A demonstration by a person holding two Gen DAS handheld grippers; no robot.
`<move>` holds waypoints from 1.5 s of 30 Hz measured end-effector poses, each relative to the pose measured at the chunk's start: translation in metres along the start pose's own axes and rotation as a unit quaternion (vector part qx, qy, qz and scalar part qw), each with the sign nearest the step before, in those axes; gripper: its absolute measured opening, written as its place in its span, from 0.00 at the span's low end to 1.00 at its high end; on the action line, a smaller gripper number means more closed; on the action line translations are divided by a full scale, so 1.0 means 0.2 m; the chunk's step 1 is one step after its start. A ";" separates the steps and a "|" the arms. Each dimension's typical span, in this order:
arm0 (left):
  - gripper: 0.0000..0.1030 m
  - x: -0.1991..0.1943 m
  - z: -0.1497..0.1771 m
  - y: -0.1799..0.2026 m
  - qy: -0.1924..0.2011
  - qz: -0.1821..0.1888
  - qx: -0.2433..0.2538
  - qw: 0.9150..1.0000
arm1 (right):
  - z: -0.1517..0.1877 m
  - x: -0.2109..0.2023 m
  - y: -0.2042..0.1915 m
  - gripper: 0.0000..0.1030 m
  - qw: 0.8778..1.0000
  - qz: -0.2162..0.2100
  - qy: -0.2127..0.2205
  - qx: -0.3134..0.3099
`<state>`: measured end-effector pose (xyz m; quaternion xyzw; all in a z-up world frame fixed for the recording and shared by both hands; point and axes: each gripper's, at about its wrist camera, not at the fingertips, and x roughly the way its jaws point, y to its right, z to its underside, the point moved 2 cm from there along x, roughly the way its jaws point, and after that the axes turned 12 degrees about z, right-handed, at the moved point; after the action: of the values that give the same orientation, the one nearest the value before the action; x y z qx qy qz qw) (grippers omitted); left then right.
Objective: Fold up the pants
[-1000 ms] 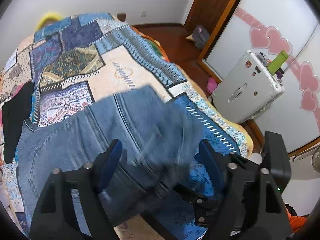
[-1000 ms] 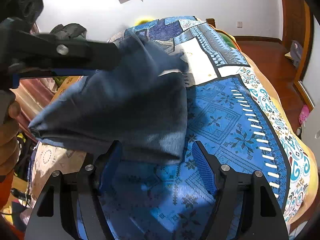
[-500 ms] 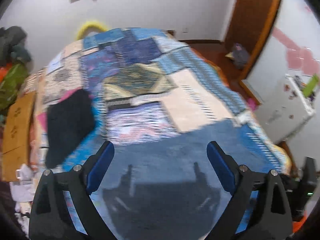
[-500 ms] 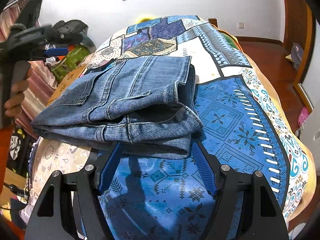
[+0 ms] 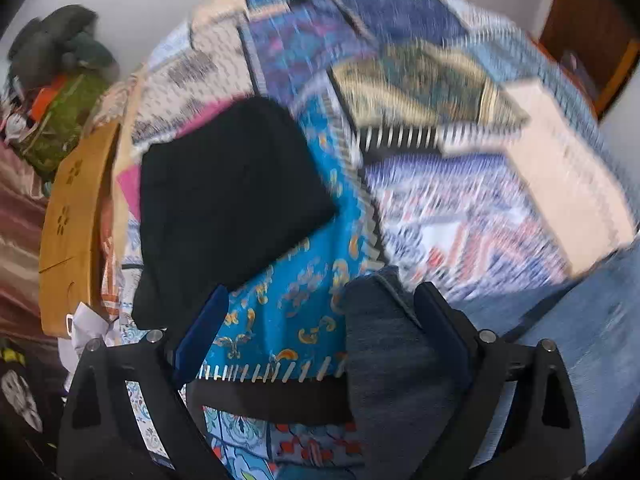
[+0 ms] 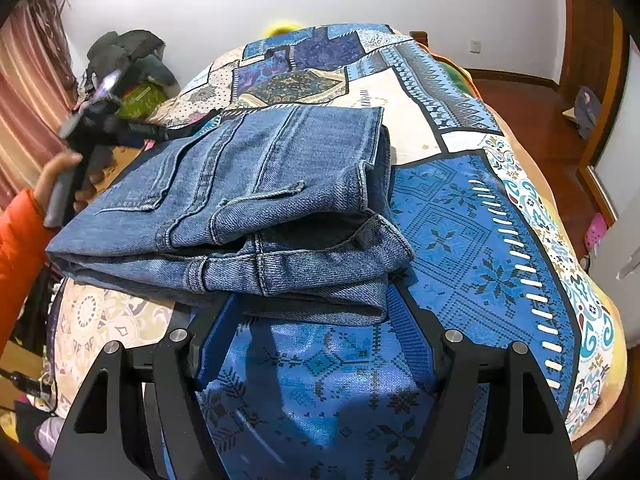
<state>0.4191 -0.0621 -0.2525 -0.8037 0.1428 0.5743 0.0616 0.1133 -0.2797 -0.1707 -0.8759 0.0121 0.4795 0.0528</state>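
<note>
The jeans [image 6: 240, 208] lie folded in a thick stack on the patchwork bedspread [image 6: 480, 240], on the part of the bed nearest the right wrist camera, with their waistband edge and layered folds facing that camera. The right gripper [image 6: 316, 340] sits low at the near side of the stack, its two blue-padded fingers [image 6: 412, 344] spread apart; the bottom fold of the denim reaches down to the finger tips, but the pads press on nothing, so the jaws stand open. In the left wrist view, which is blurred, the left gripper [image 5: 320, 320] points steeply down over the bed, jaws wide with bedspread showing between them; a corner of the jeans [image 5: 384, 340] lies under its right-hand finger and into the gap, with no pad pressing on it. A black garment [image 5: 224, 200] lies on the bedspread beyond the left-hand finger, toward the bed's far left edge. From the right wrist camera, the left gripper [image 6: 116, 128] appears beyond the far left corner of the jeans, held in a hand [image 6: 60, 172] with an orange sleeve [image 6: 20, 240].
</note>
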 end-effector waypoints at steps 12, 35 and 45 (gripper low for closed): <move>1.00 -0.15 0.38 -0.14 0.023 -0.005 0.013 1.000 | -0.04 -0.04 0.01 0.67 1.000 0.018 0.019 -0.005; 0.79 -0.61 0.95 0.20 0.089 0.050 0.017 0.995 | -0.06 -0.08 -0.25 0.63 0.995 -0.029 0.065 -0.071; 0.60 -0.61 0.90 0.29 0.104 0.093 0.032 0.990 | -0.07 0.05 -0.24 0.27 0.997 -0.064 0.016 -0.042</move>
<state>0.2018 -0.0501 -0.1935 -0.8402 0.2406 0.4856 0.0185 0.1345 -0.2341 -0.1674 -0.8838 -0.0634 0.4612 0.0469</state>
